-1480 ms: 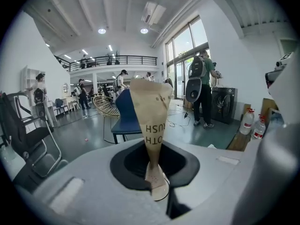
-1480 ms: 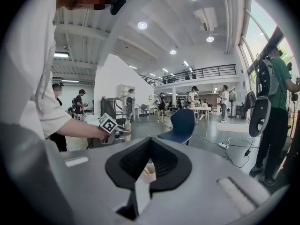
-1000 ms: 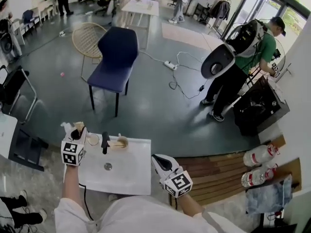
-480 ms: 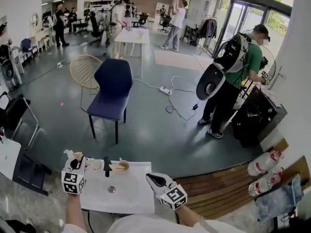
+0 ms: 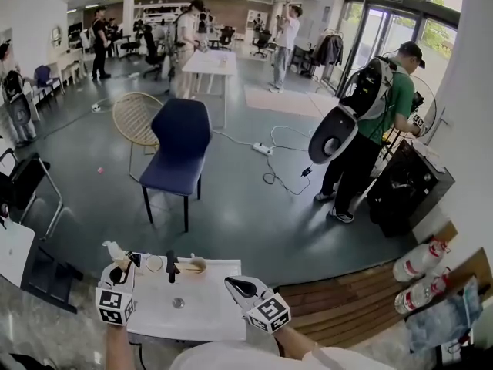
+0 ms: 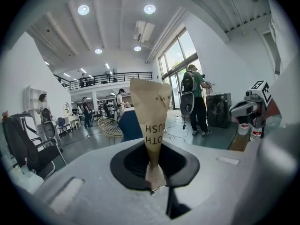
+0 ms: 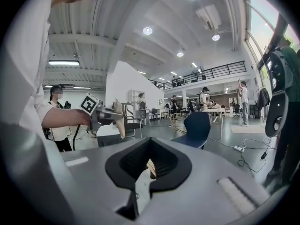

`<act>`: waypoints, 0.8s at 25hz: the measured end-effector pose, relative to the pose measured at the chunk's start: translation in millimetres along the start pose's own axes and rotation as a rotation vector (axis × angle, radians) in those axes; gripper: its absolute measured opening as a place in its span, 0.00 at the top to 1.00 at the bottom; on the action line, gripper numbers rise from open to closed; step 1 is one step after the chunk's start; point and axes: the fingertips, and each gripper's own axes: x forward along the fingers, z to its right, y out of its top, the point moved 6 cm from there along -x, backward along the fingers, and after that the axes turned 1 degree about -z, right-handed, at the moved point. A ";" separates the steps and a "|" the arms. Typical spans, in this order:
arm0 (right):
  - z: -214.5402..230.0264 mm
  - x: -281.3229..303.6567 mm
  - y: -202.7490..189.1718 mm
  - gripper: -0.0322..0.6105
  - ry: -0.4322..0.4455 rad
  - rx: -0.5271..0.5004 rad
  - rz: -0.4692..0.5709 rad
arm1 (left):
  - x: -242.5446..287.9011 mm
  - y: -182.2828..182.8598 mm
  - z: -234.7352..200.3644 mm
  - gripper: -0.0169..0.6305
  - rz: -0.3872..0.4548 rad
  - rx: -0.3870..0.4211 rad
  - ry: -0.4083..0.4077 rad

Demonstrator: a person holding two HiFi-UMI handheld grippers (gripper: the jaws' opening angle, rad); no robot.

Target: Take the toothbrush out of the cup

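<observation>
My left gripper (image 5: 119,272) is shut on a toothbrush in a tan paper wrapper (image 6: 150,125), which stands up out of the closed jaws. It hovers at the left edge of the white sink (image 5: 208,314), just left of a small clear cup (image 5: 154,263). A wooden cup (image 5: 193,266) sits right of the black faucet (image 5: 170,265). My right gripper (image 5: 235,286) is shut and holds nothing, over the sink's right edge. In the right gripper view the left gripper (image 7: 101,114) and the wrapped toothbrush (image 7: 120,121) show at the left.
A blue chair (image 5: 176,149) and a wicker chair (image 5: 132,118) stand on the floor beyond the sink. A person with a backpack (image 5: 370,122) stands at the right by a black cabinet (image 5: 408,187). Water bottles (image 5: 420,260) lie on the wooden boards at the right.
My left gripper has lifted with the wrapped toothbrush and drawn back from the cups. The head view has tilted up, showing more of the room. The right gripper has barely shifted.
</observation>
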 end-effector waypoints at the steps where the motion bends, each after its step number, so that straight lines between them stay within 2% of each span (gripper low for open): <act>1: -1.0 1.8 -0.9 0.94 0.004 0.001 -0.002 | -4.1 -0.8 1.4 0.92 -0.002 -0.002 0.001; 20: -17.6 32.1 -3.6 0.94 0.044 -0.005 -0.007 | -66.1 -3.0 13.9 0.92 0.015 -0.003 0.011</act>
